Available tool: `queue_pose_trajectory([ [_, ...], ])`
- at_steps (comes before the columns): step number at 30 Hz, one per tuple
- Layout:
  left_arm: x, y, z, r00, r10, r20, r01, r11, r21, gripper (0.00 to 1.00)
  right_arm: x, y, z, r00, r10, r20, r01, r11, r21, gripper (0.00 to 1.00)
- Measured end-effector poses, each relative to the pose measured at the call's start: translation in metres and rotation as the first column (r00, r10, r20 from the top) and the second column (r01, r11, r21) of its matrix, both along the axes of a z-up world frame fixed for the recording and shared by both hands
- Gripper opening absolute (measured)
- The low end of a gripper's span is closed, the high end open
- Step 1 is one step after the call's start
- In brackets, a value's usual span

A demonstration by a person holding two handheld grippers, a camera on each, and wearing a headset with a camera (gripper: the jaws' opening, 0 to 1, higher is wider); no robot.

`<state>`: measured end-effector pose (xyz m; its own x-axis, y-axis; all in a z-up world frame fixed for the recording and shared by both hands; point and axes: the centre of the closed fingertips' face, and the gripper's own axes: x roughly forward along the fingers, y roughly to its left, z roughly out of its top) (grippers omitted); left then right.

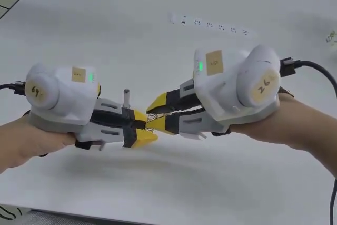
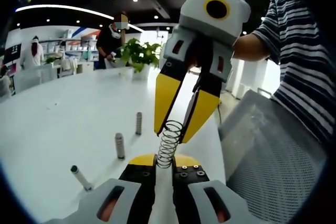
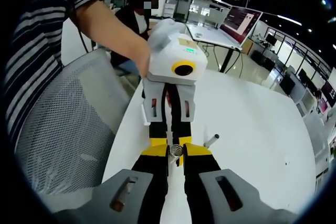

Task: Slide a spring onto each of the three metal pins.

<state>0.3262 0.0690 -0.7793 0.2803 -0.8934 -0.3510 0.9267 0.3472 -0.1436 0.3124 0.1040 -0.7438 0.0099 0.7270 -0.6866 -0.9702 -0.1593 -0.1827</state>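
A small steel spring is held in the air between the two gripper tips above the white table. My left gripper is shut on the spring's near end. My right gripper faces it, its yellow fingers closed on the spring's other end. From the right gripper view, the spring sits between my right gripper and the left gripper's body. Three metal pins stand on the table, all bare. One pin rises just behind the left gripper.
A white power strip lies at the table's far side. A grey mesh chair stands by the table's near edge. A potted plant and other people are at the far end of the room.
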Motion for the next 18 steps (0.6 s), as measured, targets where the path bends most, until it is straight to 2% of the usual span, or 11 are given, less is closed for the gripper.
queue_pose_trajectory([
  [10, 0.0001, -0.0002, -0.0001, 1.000, 0.008, 0.000, -0.008, 1.000, 0.006, 0.03, -0.0009, -0.0004, 0.0005, 1.000, 0.013, 0.015, -0.013, 1.000, -0.010, 0.07],
  [18, 0.0012, -0.0001, 0.0000, 1.000, 0.017, -0.001, -0.017, 1.000, 0.008, 0.08, -0.0016, 0.0001, 0.0005, 1.000, 0.015, 0.013, -0.015, 1.000, -0.009, 0.07],
])
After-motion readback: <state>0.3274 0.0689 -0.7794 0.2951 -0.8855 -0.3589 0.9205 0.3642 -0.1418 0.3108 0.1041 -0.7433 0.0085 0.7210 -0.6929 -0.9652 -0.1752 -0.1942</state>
